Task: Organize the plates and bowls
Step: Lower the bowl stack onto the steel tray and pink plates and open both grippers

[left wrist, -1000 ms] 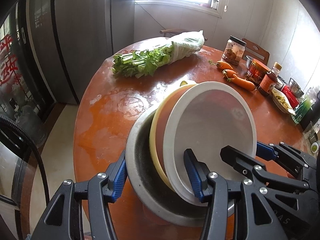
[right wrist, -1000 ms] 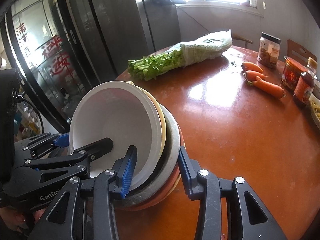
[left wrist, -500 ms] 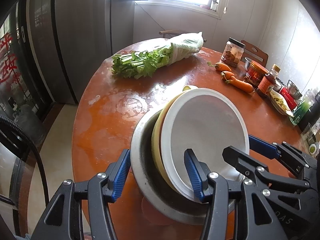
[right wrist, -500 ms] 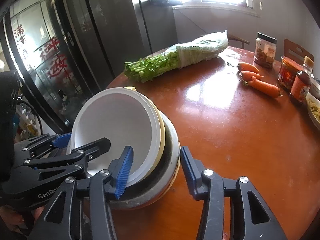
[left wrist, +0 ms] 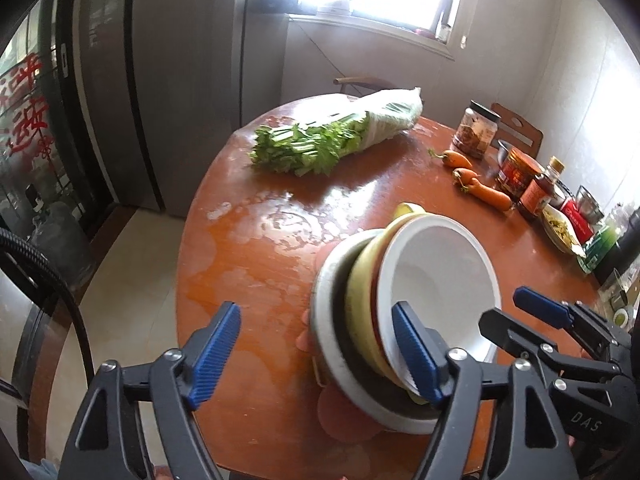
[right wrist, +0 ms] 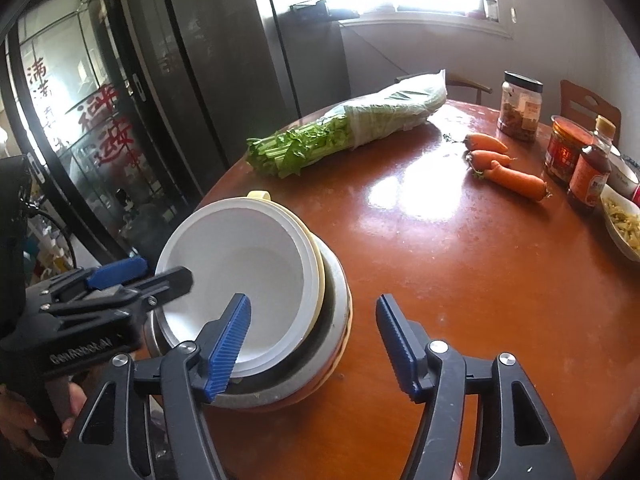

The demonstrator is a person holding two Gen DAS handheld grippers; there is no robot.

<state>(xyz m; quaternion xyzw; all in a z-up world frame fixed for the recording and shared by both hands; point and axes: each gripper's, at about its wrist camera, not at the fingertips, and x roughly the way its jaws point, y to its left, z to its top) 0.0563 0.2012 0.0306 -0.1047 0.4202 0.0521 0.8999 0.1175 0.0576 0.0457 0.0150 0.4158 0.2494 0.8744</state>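
Note:
A nested stack stands on the round wooden table [left wrist: 256, 264] near its front edge: a white bowl [left wrist: 440, 272] on top, a yellow dish [left wrist: 362, 276] under it, a grey bowl [left wrist: 328, 312] beneath, and an orange plate [left wrist: 344, 420] at the bottom. The stack also shows in the right wrist view [right wrist: 248, 264]. My left gripper [left wrist: 316, 348] is open, its jaws either side of the stack's left rim and not clamping it. My right gripper [right wrist: 314, 332] is open at the stack's right side, with its left pad over the white bowl's rim.
A bagged bunch of celery [left wrist: 332, 136] lies at the far side of the table. Carrots [right wrist: 504, 164], jars [right wrist: 520, 106], sauce bottles [right wrist: 588, 176] and a dish of food [right wrist: 624, 224] line the right side. Dark glass cabinet doors [right wrist: 80, 120] stand beyond the left edge.
Both grippers have opened wider and drawn back from the stack. The stack has settled flatter on the table.

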